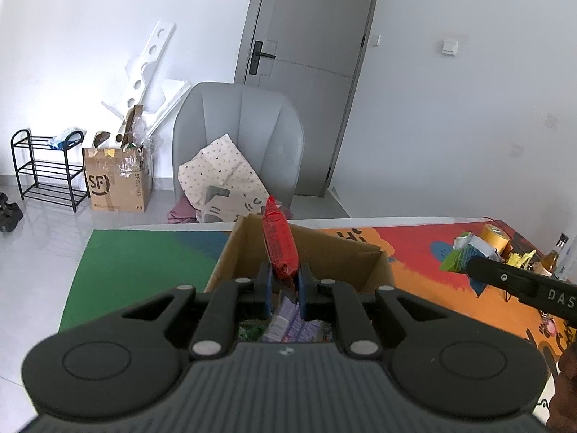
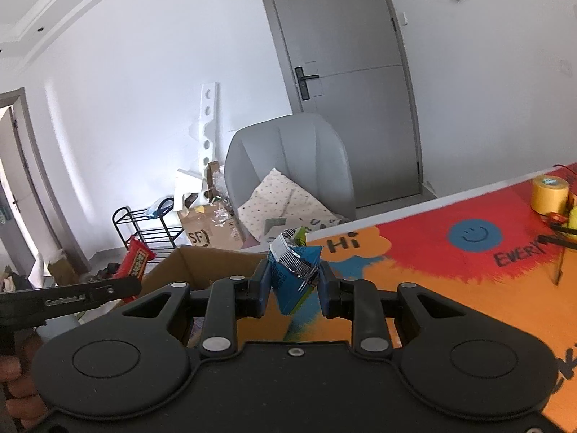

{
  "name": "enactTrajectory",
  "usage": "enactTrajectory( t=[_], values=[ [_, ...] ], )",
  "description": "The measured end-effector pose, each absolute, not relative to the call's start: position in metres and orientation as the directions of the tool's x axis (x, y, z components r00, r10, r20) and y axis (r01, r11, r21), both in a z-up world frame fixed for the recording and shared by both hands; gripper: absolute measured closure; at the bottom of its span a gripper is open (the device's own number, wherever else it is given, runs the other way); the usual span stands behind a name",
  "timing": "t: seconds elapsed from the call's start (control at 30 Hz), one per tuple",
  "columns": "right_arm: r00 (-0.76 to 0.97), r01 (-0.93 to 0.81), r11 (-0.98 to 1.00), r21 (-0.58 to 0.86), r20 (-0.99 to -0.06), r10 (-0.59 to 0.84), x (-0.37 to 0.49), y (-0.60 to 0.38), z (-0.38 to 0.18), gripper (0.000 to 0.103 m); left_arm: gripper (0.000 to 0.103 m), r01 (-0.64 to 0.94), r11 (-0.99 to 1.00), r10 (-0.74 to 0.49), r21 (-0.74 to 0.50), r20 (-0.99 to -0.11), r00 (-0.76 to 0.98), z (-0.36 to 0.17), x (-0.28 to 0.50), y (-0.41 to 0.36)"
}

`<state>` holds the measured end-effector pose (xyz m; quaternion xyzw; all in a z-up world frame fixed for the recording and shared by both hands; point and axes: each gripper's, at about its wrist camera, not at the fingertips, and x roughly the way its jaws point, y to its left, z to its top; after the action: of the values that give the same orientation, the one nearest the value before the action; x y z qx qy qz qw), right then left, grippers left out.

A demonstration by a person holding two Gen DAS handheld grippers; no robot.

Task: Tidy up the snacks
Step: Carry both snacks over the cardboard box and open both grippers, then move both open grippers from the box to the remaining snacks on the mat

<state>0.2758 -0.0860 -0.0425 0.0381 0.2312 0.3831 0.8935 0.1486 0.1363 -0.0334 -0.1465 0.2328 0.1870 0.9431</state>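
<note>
- Left gripper (image 1: 285, 285): clamped on red snack packet (image 1: 279, 243), long axis upright, tip leaning away, held above open cardboard box (image 1: 335, 252).
- Right gripper (image 2: 294, 283): clamped on blue-green foil pouch (image 2: 294, 270), torn silver end uppermost, beside the box.
- Box contents: purple and green packets (image 1: 288, 326).
- Table mat (image 2: 432, 270): reads "Hi".
- Yellow tape roll (image 2: 550, 195): far corner.
- Floor carton (image 1: 117, 184): marked "SF".

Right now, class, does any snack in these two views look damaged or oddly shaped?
Yes. The blue-green packet in the right tongs looks crumpled, with its silver top torn open. The red packet in the left tongs looks intact.
</note>
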Motion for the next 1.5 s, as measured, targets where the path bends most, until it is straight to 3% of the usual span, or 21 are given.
enactTrajectory(
  t=[0.07,0.17,0.23,0.67,0.7,0.83,1.0,1.37,1.5],
  values=[
    [0.595,-0.673,0.7,0.239,-0.387,0.704,0.276,-0.08,-0.043,0.078,0.089,-0.416,0.889,0.276,-0.191,-0.499,0.821,-0.038,0.152,0.14],
    [0.582,-0.685,0.691,0.229,-0.398,0.709,0.276,-0.069,-0.043,0.078,0.082,-0.44,0.881,0.301,-0.173,-0.514,0.803,-0.044,0.155,0.144],
    [0.572,-0.694,0.685,0.223,-0.407,0.712,0.275,-0.062,-0.044,0.078,0.072,-0.441,0.877,0.291,-0.189,-0.52,0.803,-0.045,0.153,0.147],
    [0.527,-0.724,0.648,0.235,-0.418,0.74,0.278,-0.03,-0.036,0.077,0.045,-0.487,0.846,0.331,-0.216,-0.505,0.797,-0.041,0.133,0.158],
    [0.523,-0.729,0.642,0.237,-0.413,0.746,0.279,-0.026,-0.035,0.077,0.043,-0.49,0.844,0.332,-0.218,-0.504,0.797,-0.04,0.133,0.159],
    [0.53,-0.717,0.648,0.259,-0.401,0.747,0.282,-0.025,-0.034,0.057,0.031,-0.501,0.838,0.343,-0.217,-0.503,0.793,-0.039,0.131,0.161],
    [0.541,-0.686,0.671,0.281,-0.418,0.729,0.284,-0.041,-0.039,0.056,0.016,-0.504,0.84,0.361,-0.201,-0.487,0.795,-0.036,0.129,0.157],
    [0.584,-0.631,0.717,0.295,-0.427,0.69,0.279,-0.079,-0.041,0.049,0.007,-0.458,0.873,0.333,-0.167,-0.484,0.809,-0.031,0.134,0.124],
    [0.607,-0.6,0.74,0.304,-0.43,0.668,0.28,-0.095,-0.046,0.041,0.004,-0.441,0.884,0.325,-0.152,-0.479,0.816,-0.03,0.137,0.112]
  ],
)
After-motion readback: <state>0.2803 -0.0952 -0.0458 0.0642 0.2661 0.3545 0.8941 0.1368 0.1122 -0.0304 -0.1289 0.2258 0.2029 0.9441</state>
